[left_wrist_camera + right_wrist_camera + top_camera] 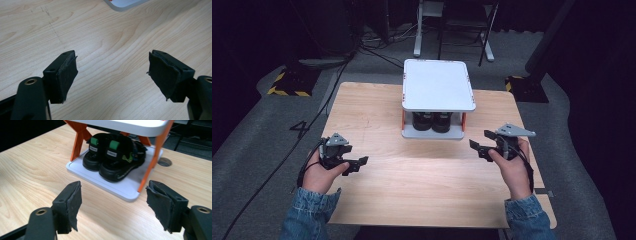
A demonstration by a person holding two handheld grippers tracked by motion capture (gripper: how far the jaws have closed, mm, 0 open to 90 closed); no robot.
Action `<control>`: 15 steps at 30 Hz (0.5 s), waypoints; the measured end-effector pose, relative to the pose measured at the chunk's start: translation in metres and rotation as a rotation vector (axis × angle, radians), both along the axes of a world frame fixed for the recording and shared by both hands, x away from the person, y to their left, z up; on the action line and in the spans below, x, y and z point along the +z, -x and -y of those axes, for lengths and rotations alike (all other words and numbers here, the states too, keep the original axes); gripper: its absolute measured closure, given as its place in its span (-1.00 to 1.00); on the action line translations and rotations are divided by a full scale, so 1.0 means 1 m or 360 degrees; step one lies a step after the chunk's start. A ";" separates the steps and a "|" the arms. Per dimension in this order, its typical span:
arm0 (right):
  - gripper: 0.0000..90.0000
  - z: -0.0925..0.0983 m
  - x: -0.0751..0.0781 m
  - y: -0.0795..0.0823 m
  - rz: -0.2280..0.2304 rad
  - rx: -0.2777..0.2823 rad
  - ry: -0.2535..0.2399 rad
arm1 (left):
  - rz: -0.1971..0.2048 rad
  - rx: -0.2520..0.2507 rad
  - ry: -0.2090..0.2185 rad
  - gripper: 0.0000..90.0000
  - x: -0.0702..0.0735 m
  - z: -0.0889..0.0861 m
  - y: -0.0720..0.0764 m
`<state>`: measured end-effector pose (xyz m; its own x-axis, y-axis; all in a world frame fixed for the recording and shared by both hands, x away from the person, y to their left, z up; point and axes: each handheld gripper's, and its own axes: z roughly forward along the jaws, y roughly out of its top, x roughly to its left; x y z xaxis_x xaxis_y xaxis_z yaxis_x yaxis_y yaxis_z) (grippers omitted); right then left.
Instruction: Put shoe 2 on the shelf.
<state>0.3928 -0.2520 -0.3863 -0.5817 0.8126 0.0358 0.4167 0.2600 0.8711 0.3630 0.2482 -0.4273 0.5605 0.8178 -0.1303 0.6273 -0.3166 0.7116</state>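
Two-tier white rack [438, 85] at centre-rear of tabletop [412, 175], orange struts at the corners. Pair of black sandals [432, 121] on the lower shelf, side by side, touching; green strap tabs and white labels facing out in the right gripper view [113, 157]. Top shelf bare as seen from the high view.

Right gripper [479, 142] held in right hand [512, 167], to the right of the rack and a little nearer the person, raised off the tabletop, pointed toward the rack's lower front corner. Jaws wide open, nothing between them; torn black pads [160, 203] visible on both inner faces. In the right gripper view, sandals straight ahead beyond the jaws, well apart from them; lower shelf edge [117, 190] between jaws and sandals. Round cable hole [164, 162] in the tabletop just past the rack's right strut.

Left gripper [357, 164] held in left hand [319, 175], at the left front of the tabletop, well apart from the rack, pointed inward across bare wood. Jaws wide open, empty; frayed pads [67, 75] on both. In the left gripper view, bare wood grain below, corner of the rack's lower shelf [125, 4] at the top edge.

Denim sleeves [307, 215] at both wrists. Grey carpet and cables around the tabletop.
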 end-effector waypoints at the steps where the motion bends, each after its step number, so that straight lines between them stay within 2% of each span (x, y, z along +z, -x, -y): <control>1: -0.36 0.005 0.001 0.003 -0.0017 -0.0004 -0.0004 | 0.0001 -0.0002 -0.0004 -0.50 0.000 0.000 0.000; 4: -0.36 0.016 0.003 0.008 -0.0022 -0.0009 -0.0002 | 0.0004 -0.0003 -0.0021 -0.52 0.000 -0.001 0.000; 6: -0.35 0.033 0.005 0.013 -0.0072 -0.0062 -0.0077 | 0.0003 0.0018 -0.0043 -0.55 -0.002 -0.004 -0.001; 8: -0.34 0.043 0.005 0.015 -0.0102 -0.0102 -0.0091 | 0.0005 0.0030 -0.0056 -0.55 -0.003 -0.006 -0.002; 11: -0.34 0.053 0.000 0.015 -0.0186 -0.0136 -0.0114 | -0.0003 0.0059 -0.0084 -0.56 -0.006 -0.010 -0.005; 14: -0.34 0.060 -0.006 0.015 -0.0262 -0.0139 -0.0085 | -0.0016 0.0066 -0.0081 -0.56 -0.009 -0.012 -0.007; 15: -0.35 0.062 -0.008 0.015 -0.0283 -0.0140 -0.0070 | -0.0013 0.0075 -0.0102 -0.56 -0.010 -0.013 -0.008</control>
<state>0.3776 -0.3144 -0.3940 -0.4901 0.8553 0.1682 0.5845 0.1794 0.7913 0.3706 0.2615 -0.4373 0.5202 0.8502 -0.0811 0.6485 -0.3314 0.6853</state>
